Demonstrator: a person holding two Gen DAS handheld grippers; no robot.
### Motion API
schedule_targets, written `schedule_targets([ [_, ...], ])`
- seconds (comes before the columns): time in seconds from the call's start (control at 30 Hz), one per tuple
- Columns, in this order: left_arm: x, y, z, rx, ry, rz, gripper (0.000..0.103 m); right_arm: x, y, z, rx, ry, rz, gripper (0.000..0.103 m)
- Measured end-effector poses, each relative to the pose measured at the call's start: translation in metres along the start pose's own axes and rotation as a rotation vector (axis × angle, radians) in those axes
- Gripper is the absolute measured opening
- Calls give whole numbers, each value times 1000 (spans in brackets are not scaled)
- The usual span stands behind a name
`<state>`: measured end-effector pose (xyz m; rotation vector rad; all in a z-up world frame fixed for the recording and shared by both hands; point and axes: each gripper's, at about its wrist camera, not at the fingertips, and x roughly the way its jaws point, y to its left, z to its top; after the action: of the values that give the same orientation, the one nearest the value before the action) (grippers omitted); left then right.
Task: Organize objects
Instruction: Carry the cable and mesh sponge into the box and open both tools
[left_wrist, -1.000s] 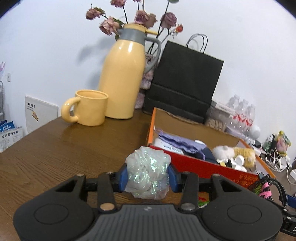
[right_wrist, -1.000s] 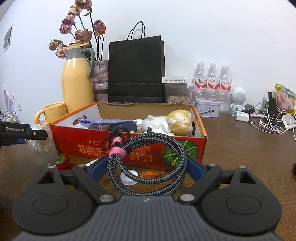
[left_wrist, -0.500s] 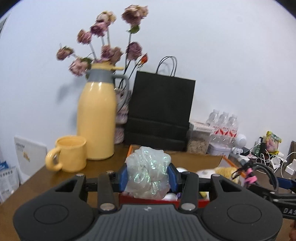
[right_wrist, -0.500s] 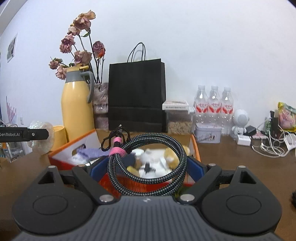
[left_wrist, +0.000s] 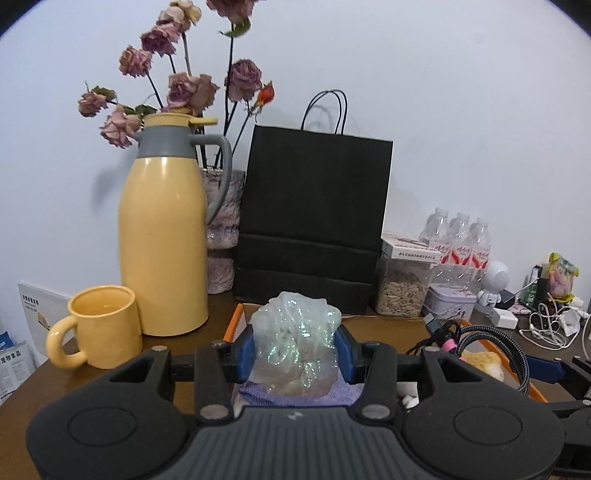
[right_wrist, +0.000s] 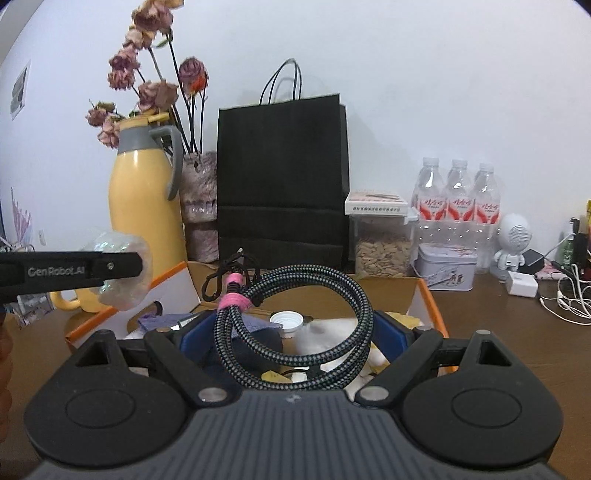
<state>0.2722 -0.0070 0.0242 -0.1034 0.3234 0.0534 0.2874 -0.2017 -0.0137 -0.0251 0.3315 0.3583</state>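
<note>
Objects being sorted sit in both grippers above an open cardboard box (right_wrist: 430, 302) with orange edges on the brown desk (right_wrist: 517, 332). Far left on the desk stands a yellow mug (left_wrist: 103, 326), and just beside it a tall yellow jug (left_wrist: 164, 243) with a grey collar and handle; dried pink roses (left_wrist: 188, 86) rise behind it from a fuzzy pink vase (left_wrist: 223, 240). Next comes a black paper bag (left_wrist: 312, 218) upright against the wall. In front of it, the left gripper (left_wrist: 295, 349) has its blue fingers (left_wrist: 245, 350) clamped on a crumpled, shimmering clear plastic ball (left_wrist: 295, 343), held over the left end of the box above a purple cloth (left_wrist: 295, 393). Right of that, the right gripper (right_wrist: 291, 332) has its fingers closed on a coiled black braided cable (right_wrist: 295, 332) tied with a pink strap (right_wrist: 234, 301), over the middle of the box, where a white bottle cap (right_wrist: 286, 319) lies. Behind stand a jar of seeds (right_wrist: 382, 245), a tin (right_wrist: 445, 267) and three water bottles (right_wrist: 458, 199). Far right are a small white robot toy (right_wrist: 511, 240), a white charger (right_wrist: 522, 284) and loose white cords (right_wrist: 569, 299).
</note>
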Motion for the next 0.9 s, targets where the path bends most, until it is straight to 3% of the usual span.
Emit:
schedule_targets([
  [0.37,37,0,4,27,20,0,44,36,-1,1,-31,39,-5,90],
  [0.5,45,-5,2,60,34,33,67,44,-3,0,-24,80,1,92],
  [0.53,46,-5,1,64,37,32,80,45,-3,-1,-21,86,1,99],
  [0.6,47,-4,0,62,45,27,103,44,-3,-3,-23,80,-15,103],
  [0.9,46,-5,-2,62,56,25,103,40,-1,-4,-34,81,-18,103],
])
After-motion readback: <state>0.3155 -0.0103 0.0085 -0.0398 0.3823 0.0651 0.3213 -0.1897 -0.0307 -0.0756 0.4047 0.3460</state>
